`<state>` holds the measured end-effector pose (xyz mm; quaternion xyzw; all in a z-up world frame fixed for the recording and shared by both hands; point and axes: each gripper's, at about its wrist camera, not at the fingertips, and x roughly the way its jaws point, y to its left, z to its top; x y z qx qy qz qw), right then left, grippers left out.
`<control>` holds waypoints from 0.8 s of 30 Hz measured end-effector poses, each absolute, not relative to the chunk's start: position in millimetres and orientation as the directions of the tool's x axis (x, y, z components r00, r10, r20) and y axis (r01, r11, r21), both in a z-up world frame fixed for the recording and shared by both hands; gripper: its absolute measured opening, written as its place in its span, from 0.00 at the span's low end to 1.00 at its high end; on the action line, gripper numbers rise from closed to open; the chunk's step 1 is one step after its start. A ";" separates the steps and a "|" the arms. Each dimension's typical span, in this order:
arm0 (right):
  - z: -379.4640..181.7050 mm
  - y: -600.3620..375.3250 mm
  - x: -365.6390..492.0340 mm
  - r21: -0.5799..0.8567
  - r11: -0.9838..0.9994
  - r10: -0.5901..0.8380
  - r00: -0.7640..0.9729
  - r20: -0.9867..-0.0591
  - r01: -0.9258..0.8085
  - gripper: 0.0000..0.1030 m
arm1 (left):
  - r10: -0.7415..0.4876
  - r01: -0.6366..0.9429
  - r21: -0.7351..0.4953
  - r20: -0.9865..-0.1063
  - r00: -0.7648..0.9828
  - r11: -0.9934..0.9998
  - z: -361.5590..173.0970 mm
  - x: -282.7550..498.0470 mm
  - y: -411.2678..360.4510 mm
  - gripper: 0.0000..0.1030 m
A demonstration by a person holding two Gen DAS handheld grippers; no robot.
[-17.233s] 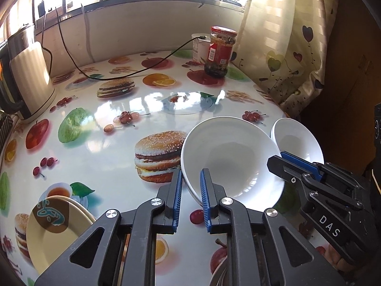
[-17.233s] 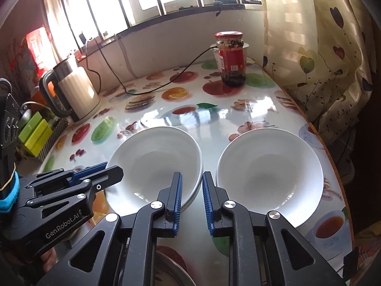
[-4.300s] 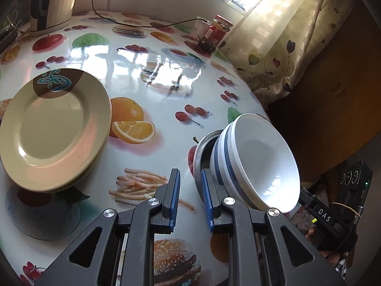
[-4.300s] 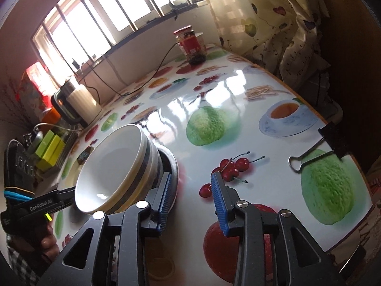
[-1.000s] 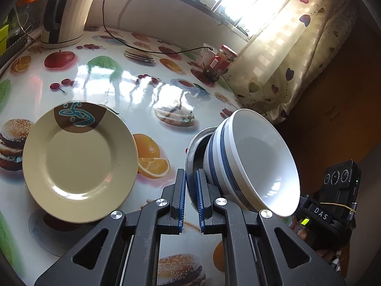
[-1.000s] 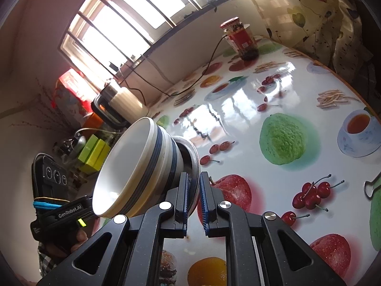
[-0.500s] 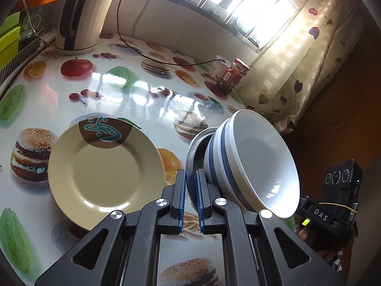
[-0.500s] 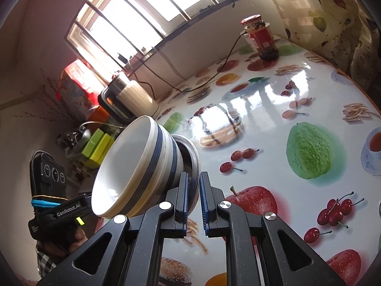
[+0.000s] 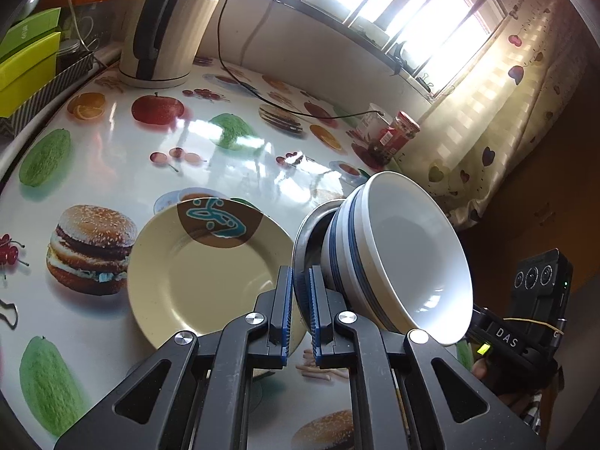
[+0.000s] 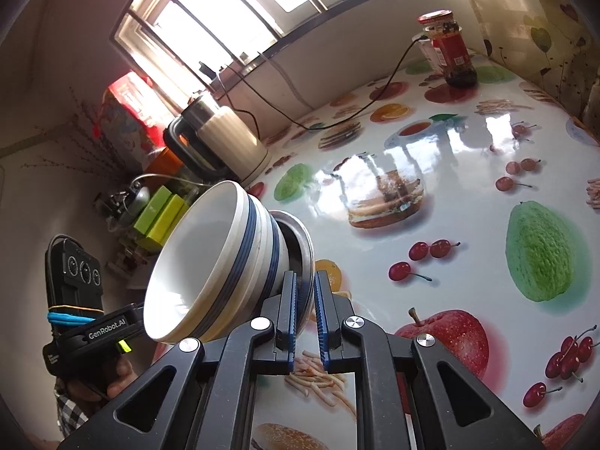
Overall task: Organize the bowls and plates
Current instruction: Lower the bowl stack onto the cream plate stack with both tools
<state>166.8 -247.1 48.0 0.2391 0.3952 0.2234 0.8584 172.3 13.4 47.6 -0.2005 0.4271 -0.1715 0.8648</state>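
A stack of white bowls with blue bands (image 9: 405, 258) sits in a metal plate (image 9: 305, 240), and the whole stack is held up above the table. My left gripper (image 9: 300, 303) is shut on the metal plate's rim from one side. My right gripper (image 10: 305, 307) is shut on the plate's rim (image 10: 305, 247) from the other side, with the bowls (image 10: 213, 262) to its left. A cream plate with a brown and teal mark (image 9: 202, 270) lies on the table (image 9: 112, 172), below and left of the stack.
An electric kettle (image 9: 168, 26) with its cord stands at the table's back left. A red-lidded jar (image 9: 403, 135) stands at the far edge by the curtain. Green boxes (image 9: 26, 63) sit in a rack at the left.
Both grippers have lifted the stack higher and carried it further over the table towards the kettle side. The cream plate now lies closer beneath the stack.
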 end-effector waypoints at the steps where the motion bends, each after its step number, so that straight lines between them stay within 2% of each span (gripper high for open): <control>1: 47.7 -244.5 168.4 0.587 0.785 0.576 0.585 -0.571 -0.199 0.11 | -0.465 0.120 -0.494 -0.670 0.578 0.861 47.2 172.5 16.0 0.07; 24: 33.0 -195.9 200.2 0.590 0.768 0.622 0.511 -0.593 -0.250 0.11 | -0.408 0.022 -0.496 -0.688 0.600 0.868 32.2 179.1 60.9 0.07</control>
